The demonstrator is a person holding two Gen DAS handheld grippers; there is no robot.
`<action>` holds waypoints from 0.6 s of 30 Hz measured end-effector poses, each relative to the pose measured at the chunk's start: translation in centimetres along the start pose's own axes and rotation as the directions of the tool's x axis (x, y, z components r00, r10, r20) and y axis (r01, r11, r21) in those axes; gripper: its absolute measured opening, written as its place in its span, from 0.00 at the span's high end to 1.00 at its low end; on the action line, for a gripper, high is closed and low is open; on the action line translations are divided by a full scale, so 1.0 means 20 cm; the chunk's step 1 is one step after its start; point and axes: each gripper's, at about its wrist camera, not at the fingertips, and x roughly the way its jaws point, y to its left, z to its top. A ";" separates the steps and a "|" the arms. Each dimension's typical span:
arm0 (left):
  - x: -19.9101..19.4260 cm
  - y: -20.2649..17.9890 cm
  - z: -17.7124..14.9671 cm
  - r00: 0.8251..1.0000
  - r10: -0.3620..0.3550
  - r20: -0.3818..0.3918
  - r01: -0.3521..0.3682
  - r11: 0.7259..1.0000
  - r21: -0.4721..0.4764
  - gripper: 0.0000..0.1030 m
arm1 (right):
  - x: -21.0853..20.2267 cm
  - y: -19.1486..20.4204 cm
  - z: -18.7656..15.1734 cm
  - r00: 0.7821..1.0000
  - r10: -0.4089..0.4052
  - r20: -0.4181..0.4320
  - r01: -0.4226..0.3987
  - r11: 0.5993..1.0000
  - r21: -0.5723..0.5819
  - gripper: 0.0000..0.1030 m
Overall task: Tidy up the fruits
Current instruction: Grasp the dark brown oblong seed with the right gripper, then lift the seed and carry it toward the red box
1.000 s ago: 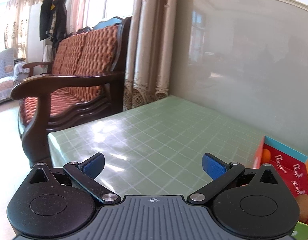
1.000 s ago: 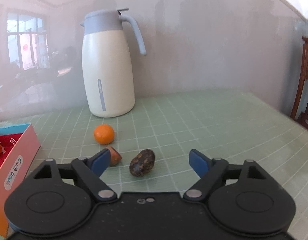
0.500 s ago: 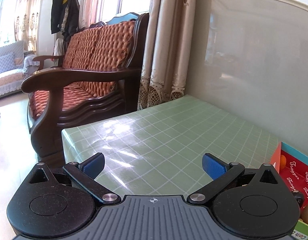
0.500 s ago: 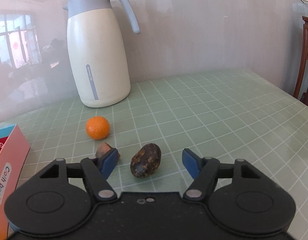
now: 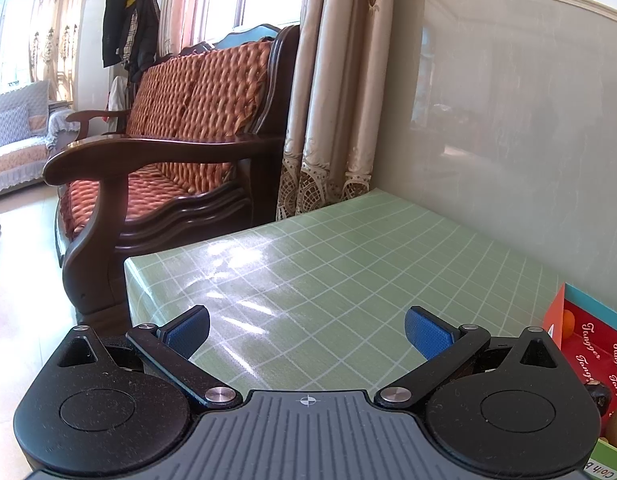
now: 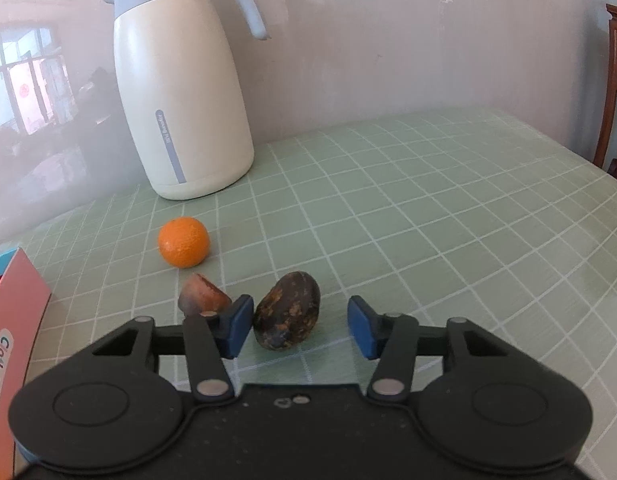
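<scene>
In the right wrist view a dark mottled oval fruit [image 6: 287,310] lies on the green checked tablecloth between the fingers of my right gripper [image 6: 300,330]. The jaws are partly closed around it; the left pad sits close to the fruit and the right pad stands apart. A small reddish-brown fruit [image 6: 202,299] lies just left of the left finger, and an orange [image 6: 183,241] lies behind it. My left gripper [image 5: 307,333] is open and empty over bare cloth. The red fruit box [image 5: 596,350] shows at its right edge with an orange [image 5: 568,319] and brown fruit inside.
A tall cream thermos jug [image 6: 180,92] stands against the wall behind the fruits. The box's pink side [image 6: 12,320] is at the left in the right wrist view. A wooden sofa [image 5: 168,152] and curtains stand beyond the table's left end.
My right gripper has moved forward and down over the dark fruit and its jaws have narrowed around it. My left gripper's view has shifted slightly; the box has slid further to the right edge.
</scene>
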 end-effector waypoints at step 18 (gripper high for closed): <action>0.00 0.03 0.00 1.000 0.021 0.002 -0.021 0.999 -0.025 0.00 | -0.07 0.09 0.00 0.998 0.007 0.056 -0.002 0.995 -0.099 0.77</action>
